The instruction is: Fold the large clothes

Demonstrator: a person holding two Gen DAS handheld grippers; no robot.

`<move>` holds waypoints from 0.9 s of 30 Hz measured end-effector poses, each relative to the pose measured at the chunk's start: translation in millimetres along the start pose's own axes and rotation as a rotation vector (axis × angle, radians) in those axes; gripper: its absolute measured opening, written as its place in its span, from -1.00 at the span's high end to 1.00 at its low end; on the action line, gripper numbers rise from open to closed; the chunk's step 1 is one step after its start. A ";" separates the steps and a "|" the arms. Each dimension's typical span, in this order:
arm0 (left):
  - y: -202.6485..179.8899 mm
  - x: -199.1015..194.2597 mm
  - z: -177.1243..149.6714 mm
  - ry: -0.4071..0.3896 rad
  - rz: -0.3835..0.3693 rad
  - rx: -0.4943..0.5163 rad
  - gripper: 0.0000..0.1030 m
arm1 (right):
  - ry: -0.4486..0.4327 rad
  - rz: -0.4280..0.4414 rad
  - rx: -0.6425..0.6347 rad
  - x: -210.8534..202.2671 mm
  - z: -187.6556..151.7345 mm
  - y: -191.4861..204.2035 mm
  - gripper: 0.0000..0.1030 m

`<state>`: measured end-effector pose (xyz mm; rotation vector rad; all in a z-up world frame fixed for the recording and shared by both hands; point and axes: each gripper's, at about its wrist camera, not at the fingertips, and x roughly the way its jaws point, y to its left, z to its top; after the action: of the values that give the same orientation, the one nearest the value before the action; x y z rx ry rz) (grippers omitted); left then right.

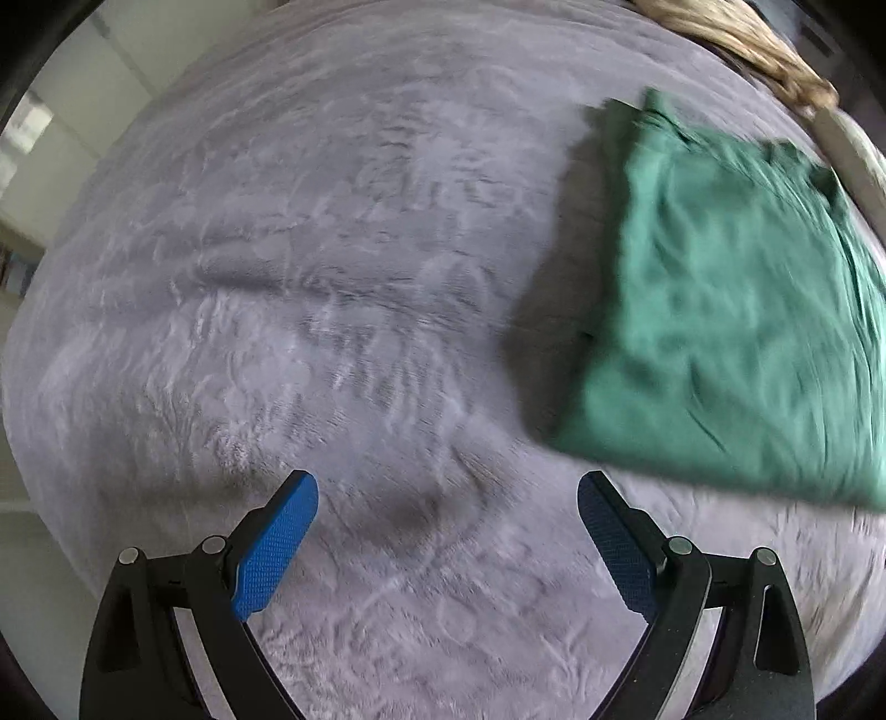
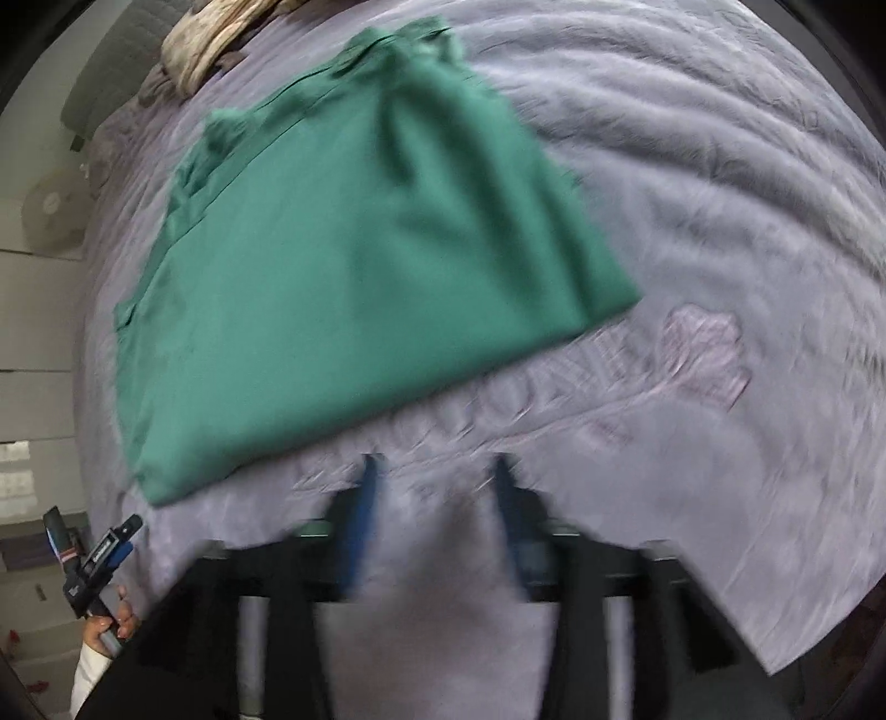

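Observation:
A green garment (image 1: 725,327) lies folded into a rough rectangle on the grey bedspread (image 1: 310,288). In the left wrist view it is at the right, apart from my left gripper (image 1: 447,487), which stands wide open over bare bedspread with nothing between its blue pads (image 1: 277,545). In the right wrist view the green garment (image 2: 354,266) fills the upper left. My right gripper (image 2: 437,471) is blurred, just below the garment's near edge, its jaws apart and only bedspread (image 2: 720,221) between them. The left gripper (image 2: 105,554) shows at the lower left, held by a hand (image 2: 119,623).
A beige bundle of cloth (image 1: 736,44) lies at the bed's far edge beyond the garment; it appears as beige cloth (image 2: 210,39) in the right wrist view. A pink embroidered motif (image 2: 706,354) marks the bedspread. Wall and cabinets stand past the bed's left side.

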<state>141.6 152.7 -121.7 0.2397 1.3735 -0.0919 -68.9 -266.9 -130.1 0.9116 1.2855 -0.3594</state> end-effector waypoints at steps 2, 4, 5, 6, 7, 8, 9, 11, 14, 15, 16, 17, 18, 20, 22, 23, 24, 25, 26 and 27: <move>-10.9 -2.6 -5.3 0.011 0.000 0.037 -0.86 | 0.016 0.020 -0.013 3.0 -8.7 14.3 -0.17; -18.5 -8.2 -2.8 0.016 -0.004 0.065 -0.86 | 0.033 0.033 -0.019 11.9 -11.9 32.7 -0.17; -21.3 -8.8 -5.1 0.014 -0.002 0.080 -0.86 | 0.042 0.040 -0.027 14.9 -16.2 40.8 -0.18; -24.1 -10.3 -7.9 0.008 0.000 0.094 -0.86 | 0.046 0.045 -0.034 16.7 -19.4 47.3 -0.22; -28.5 -12.1 -8.8 0.004 0.002 0.101 -0.86 | 0.050 0.050 -0.043 18.8 -22.2 54.8 -0.28; -33.1 -15.4 -10.1 0.001 0.001 0.103 -0.86 | 0.051 0.054 -0.049 18.7 -26.1 58.2 -0.31; -34.7 -18.2 -13.0 -0.004 -0.010 0.102 -0.86 | 0.054 0.058 -0.055 20.1 -29.4 63.7 -0.37; -33.4 -22.1 -14.2 -0.013 -0.037 0.095 -0.92 | 0.063 0.067 -0.066 23.3 -35.1 75.5 -0.45; -23.6 -25.2 -3.4 -0.016 -0.055 0.086 -1.00 | 0.073 0.073 -0.088 29.6 -40.5 92.5 -0.55; -20.4 -22.9 0.4 -0.015 -0.060 0.089 -1.00 | 0.076 0.075 -0.094 31.2 -42.8 97.5 -0.55; -20.6 -23.7 0.5 -0.014 -0.062 0.092 -1.00 | 0.080 0.075 -0.099 33.0 -44.0 102.1 -0.56; -18.6 -22.3 3.1 -0.011 -0.067 0.098 -1.00 | 0.086 0.075 -0.105 35.5 -46.1 107.7 -0.57; -17.9 -21.7 3.7 -0.009 -0.071 0.105 -1.00 | 0.089 0.077 -0.109 37.5 -48.2 112.4 -0.59; -17.6 -22.0 4.1 -0.010 -0.074 0.118 -1.00 | 0.094 0.079 -0.119 41.5 -52.7 121.0 -0.59; -16.8 -23.0 4.5 -0.017 -0.061 0.122 -1.00 | 0.096 0.082 -0.126 44.9 -56.5 128.3 -0.69; -15.4 -22.0 5.7 -0.024 -0.043 0.122 -1.00 | 0.093 0.086 -0.130 45.6 -59.0 132.3 -0.73; -14.5 -21.8 6.5 -0.029 -0.031 0.123 -1.00 | 0.089 0.088 -0.134 44.9 -60.3 134.0 -0.77; -13.3 -21.5 7.3 -0.034 -0.024 0.123 -1.00 | 0.080 0.078 -0.141 45.0 -62.3 138.2 -0.77; -12.9 -21.6 7.5 -0.036 -0.020 0.123 -1.00 | 0.074 0.064 -0.147 45.0 -63.1 140.8 -0.78; -12.2 -20.9 8.2 -0.037 -0.015 0.125 -1.00 | 0.065 0.054 -0.152 44.7 -64.2 143.2 -0.97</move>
<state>142.8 137.5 -101.2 0.3304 1.3347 -0.1942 0.3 -119.6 -117.6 0.8323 1.3268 -0.1882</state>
